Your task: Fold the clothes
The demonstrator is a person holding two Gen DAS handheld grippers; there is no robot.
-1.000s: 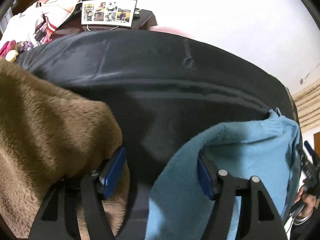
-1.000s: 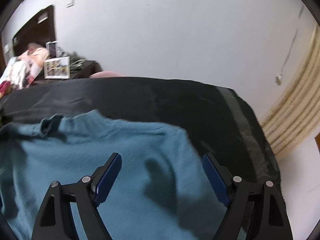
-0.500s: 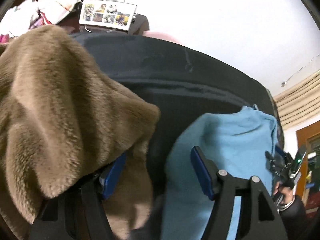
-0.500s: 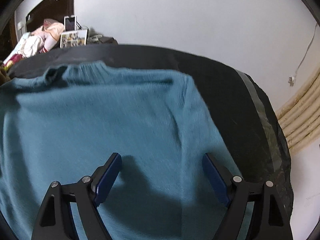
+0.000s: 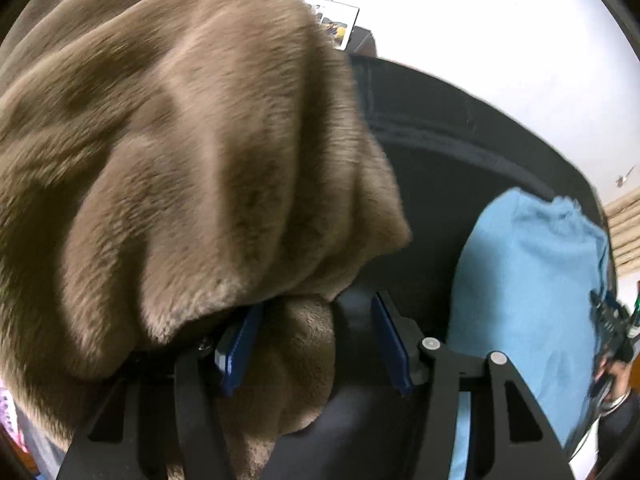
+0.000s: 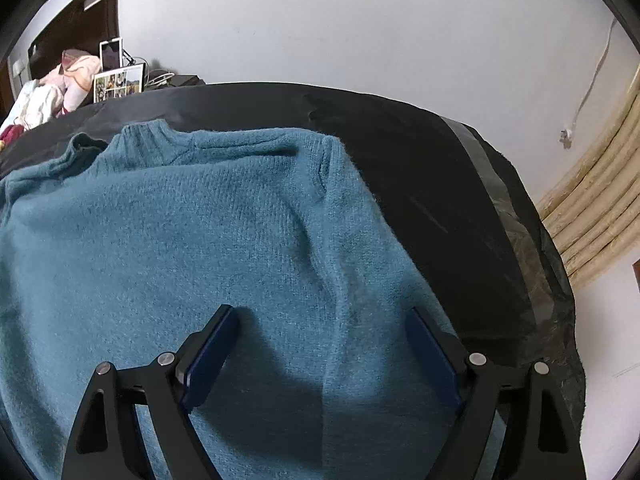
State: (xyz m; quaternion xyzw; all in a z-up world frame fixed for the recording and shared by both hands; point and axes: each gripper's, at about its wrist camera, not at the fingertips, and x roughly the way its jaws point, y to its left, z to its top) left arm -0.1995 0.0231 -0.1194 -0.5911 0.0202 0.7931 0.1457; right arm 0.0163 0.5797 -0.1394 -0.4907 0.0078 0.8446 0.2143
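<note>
The left gripper (image 5: 314,344) stands spread, a fold of brown plush garment (image 5: 180,152) bulging between and over its fingers toward 10 o'clock. The right gripper (image 6: 320,356) is likewise released, hovering over the teal knit sweater (image 6: 192,248) laid flat on the black bed cover (image 6: 432,168); at 11 o'clock a photo frame (image 6: 119,85).

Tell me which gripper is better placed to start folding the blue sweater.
Right. The right gripper hangs open directly over the blue sweater, while the left gripper is crowded by the brown fleece, with the sweater off to its side.
</note>
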